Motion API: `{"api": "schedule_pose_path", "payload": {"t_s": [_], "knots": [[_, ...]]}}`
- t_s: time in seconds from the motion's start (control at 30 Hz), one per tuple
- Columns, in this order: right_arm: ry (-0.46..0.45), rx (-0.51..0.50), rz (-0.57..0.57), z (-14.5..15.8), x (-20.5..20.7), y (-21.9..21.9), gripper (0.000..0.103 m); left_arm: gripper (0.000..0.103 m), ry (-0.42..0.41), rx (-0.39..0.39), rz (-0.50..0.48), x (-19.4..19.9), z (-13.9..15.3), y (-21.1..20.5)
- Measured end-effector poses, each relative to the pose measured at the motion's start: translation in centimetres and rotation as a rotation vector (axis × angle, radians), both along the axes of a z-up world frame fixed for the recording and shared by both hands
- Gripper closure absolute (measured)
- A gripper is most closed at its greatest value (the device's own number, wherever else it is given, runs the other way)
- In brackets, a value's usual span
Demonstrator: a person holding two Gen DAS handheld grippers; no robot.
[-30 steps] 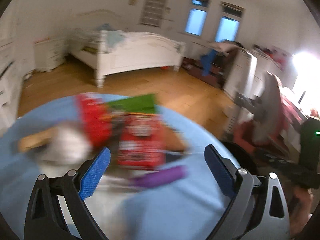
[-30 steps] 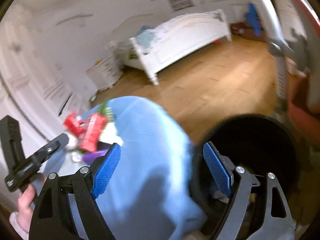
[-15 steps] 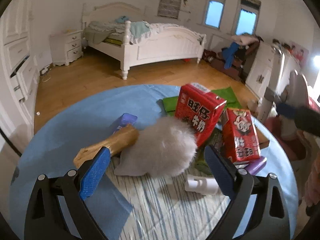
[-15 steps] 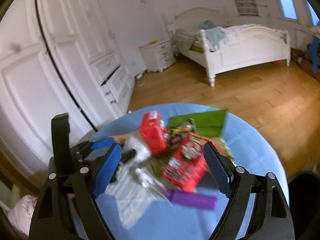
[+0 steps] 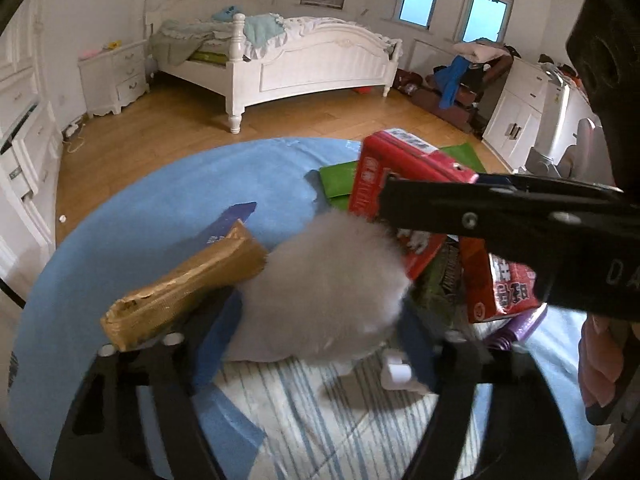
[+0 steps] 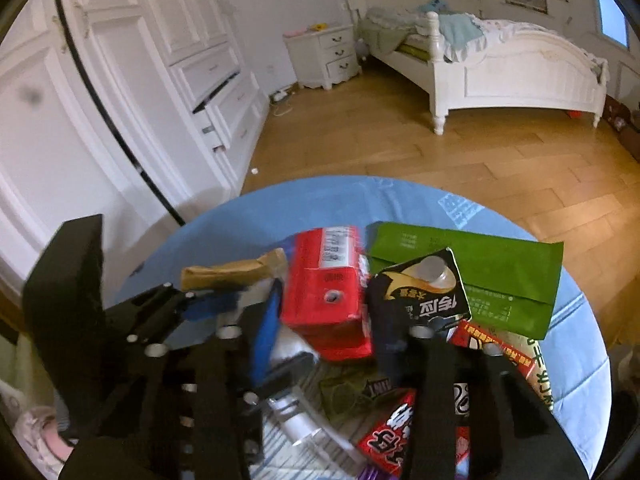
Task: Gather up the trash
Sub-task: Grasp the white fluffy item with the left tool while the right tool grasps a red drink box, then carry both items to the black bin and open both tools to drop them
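Observation:
A round blue table (image 5: 160,208) holds a pile of trash. A white fluffy ball (image 5: 320,288) lies between the blurred fingers of my left gripper (image 5: 316,340), whose jaws are closing; I see no firm press on it. My right gripper (image 6: 324,332) is closing on an upright red carton (image 6: 324,300), with both pads against its sides. One right finger (image 5: 460,208) crosses the left wrist view beside that carton (image 5: 400,176). A gold wrapper (image 5: 180,292) lies left of the ball.
A second red carton (image 5: 500,292), a green packet (image 6: 500,280), a black packet (image 6: 424,300), a purple wrapper (image 5: 520,328) and a white tube (image 5: 396,372) crowd the pile. A striped cloth (image 5: 320,420) lies underneath. Beyond are a white bed (image 5: 320,68) and a wardrobe (image 6: 180,80).
The right gripper swung from over a dark bin to the pile and narrowed around the upright red carton. The left gripper shifted onto the fluffy ball and its jaws have narrowed.

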State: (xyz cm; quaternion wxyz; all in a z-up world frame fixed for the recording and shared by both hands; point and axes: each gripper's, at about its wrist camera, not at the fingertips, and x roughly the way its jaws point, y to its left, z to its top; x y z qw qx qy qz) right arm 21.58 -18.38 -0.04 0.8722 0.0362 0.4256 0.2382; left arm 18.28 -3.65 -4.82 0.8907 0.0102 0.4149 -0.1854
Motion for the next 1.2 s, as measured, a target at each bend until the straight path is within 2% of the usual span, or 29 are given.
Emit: {"api": "schedule_pose_path", "payload": {"t_s": [0.03,0.07,0.1,0.13,0.2,0.27,0.47,0.63,0.87,1.2], "knots": [[-0.007,0.008,-0.004,0.0,-0.2,-0.2,0.068,0.04,0.0,-0.006,0.001,0.0,0.0,0.1],[-0.013,0.018,-0.007,0.0,-0.4,-0.5,0.069,0.046,-0.006,-0.022,-0.002,-0.1,0.1,0.4],[-0.023,0.038,-0.011,0.1,-0.9,-1.3,0.069,0.059,-0.016,-0.036,-0.01,-0.3,0.3,0.5],[-0.036,0.06,-0.016,0.5,-1.4,-1.8,0.069,0.063,-0.023,-0.048,-0.024,-0.6,0.6,0.5],[-0.062,0.103,-0.028,1.4,-2.5,-3.0,0.069,0.064,-0.037,-0.016,-0.019,-1.1,0.8,0.1],[-0.096,0.136,-0.048,2.5,-3.8,-4.0,0.07,0.064,-0.047,-0.018,-0.014,-1.6,1.0,0.0],[-0.217,0.259,-0.125,6.0,-9.4,-9.7,0.07,0.064,-0.079,-0.12,0.049,-4.3,3.4,1.7],[-0.289,0.273,-0.197,7.3,-13.5,-14.2,0.07,0.064,-0.132,-0.151,0.043,-7.1,6.1,0.8],[-0.327,0.253,-0.326,6.8,-18.5,-20.1,0.07,0.064,-0.171,-0.187,-0.056,-9.5,8.7,-4.4],[-0.308,0.232,-0.525,3.2,-23.3,-29.7,0.07,0.064,-0.139,-0.177,-0.285,-10.0,7.7,-16.8]]}}
